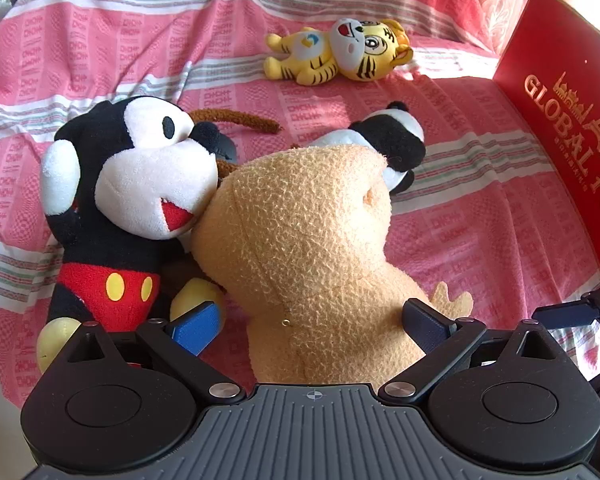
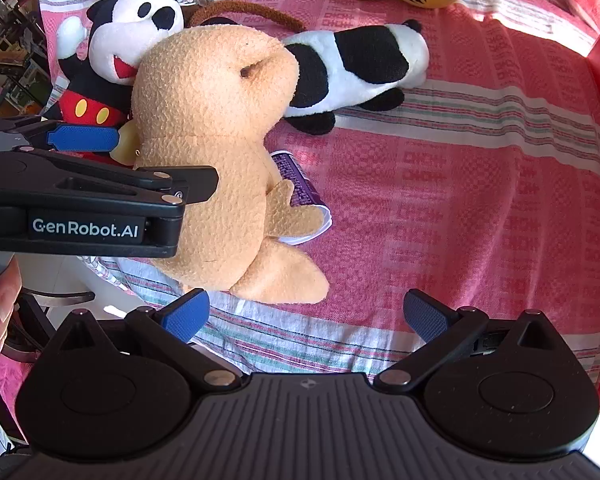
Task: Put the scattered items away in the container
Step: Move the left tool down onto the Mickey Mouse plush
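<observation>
A: Where are the toys?

B: On the bed, on the pink striped sheet [image 2: 460, 184]. The big tan plush [image 1: 300, 240] lies in the middle. The mouse toy [image 1: 128, 184] leans on its left side, touching it. The black and white plush [image 2: 356, 68] pokes out from behind its head.

A: And the yellow ones?

B: The tiger toys [image 1: 340, 52] lie together farther back, well apart from the rest.

A: What are the claws doing?

B: The left claw [image 1: 312, 324] is spread wide, one finger on each side of the tan plush. It is not squeezing. The right claw [image 2: 304, 316] is spread wide too, holding nothing, just below the plush's feet.

A: Where is the box?

B: The red box [image 1: 560, 120] stands at the right edge of the bed.
</observation>
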The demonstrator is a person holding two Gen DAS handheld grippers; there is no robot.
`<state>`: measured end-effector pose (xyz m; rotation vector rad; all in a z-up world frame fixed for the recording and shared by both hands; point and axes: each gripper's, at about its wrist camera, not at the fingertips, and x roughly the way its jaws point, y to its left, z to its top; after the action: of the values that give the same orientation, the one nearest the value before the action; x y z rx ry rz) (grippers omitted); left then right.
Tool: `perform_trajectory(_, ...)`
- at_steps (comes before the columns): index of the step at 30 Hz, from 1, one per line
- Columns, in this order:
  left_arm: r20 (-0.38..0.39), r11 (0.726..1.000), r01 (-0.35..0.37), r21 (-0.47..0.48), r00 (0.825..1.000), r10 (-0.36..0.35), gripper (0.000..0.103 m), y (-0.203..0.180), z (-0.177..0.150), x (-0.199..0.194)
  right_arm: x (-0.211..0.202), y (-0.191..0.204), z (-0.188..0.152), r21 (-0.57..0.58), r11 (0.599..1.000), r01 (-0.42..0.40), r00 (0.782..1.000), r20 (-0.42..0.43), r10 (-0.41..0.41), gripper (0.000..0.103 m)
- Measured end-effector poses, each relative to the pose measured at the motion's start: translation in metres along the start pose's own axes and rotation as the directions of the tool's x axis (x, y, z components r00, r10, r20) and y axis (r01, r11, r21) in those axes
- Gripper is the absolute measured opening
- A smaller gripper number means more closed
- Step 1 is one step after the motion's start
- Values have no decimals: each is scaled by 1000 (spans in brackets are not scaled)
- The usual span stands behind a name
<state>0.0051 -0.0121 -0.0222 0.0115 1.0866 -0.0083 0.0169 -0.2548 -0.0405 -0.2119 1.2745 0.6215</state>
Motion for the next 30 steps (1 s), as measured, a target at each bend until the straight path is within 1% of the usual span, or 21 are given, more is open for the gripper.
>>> perform_trajectory(6, 0, 1000, 14, -8, 1000, -14, 103, 0, -1, 6, 6, 0, 1, -9, 1000, -8, 1000, -5, 8, 103)
perform_trajectory(11, 2, 1000, 28, -3, 1000, -28, 103, 5, -2, 2, 9, 0, 1, -15, 1000, -11, 1000, -11, 11, 103)
perform_trajectory(14, 26, 999, 10, 35, 1000, -11, 103, 5, -7, -4, 11, 0, 3, -12, 1000, -11, 1000, -13, 10, 103)
perform_trajectory(18, 24, 999, 4, 41, 1000, -5, 103, 7, -9, -9, 14, 1, 8, -14, 1000, -6, 1000, -14, 6, 103)
perform_trajectory(19, 30, 999, -5, 41, 1000, 4, 103, 8, -9, -15, 13, 2, 10, -22, 1000, -4, 1000, -11, 3, 103)
perform_trajectory(22, 79, 997, -29, 66, 997, 24, 103, 15, -13, -40, 5, 4, 16, -56, 998, 10, 1000, 11, -9, 103)
perform_trajectory(25, 117, 994, -86, 69, 990, 77, 103, 27, -18, -62, -4, 6, 24, -58, 998, 2, 999, 42, 0, 103)
perform_trajectory(28, 133, 993, -116, 20, 985, 112, 103, 47, -20, -77, -15, 13, 33, -59, 998, -35, 996, 80, 40, 103)
perform_trajectory(30, 147, 986, -165, -21, 975, 166, 103, 64, -21, -83, -18, 22, 38, -73, 996, -52, 993, 102, 59, 103)
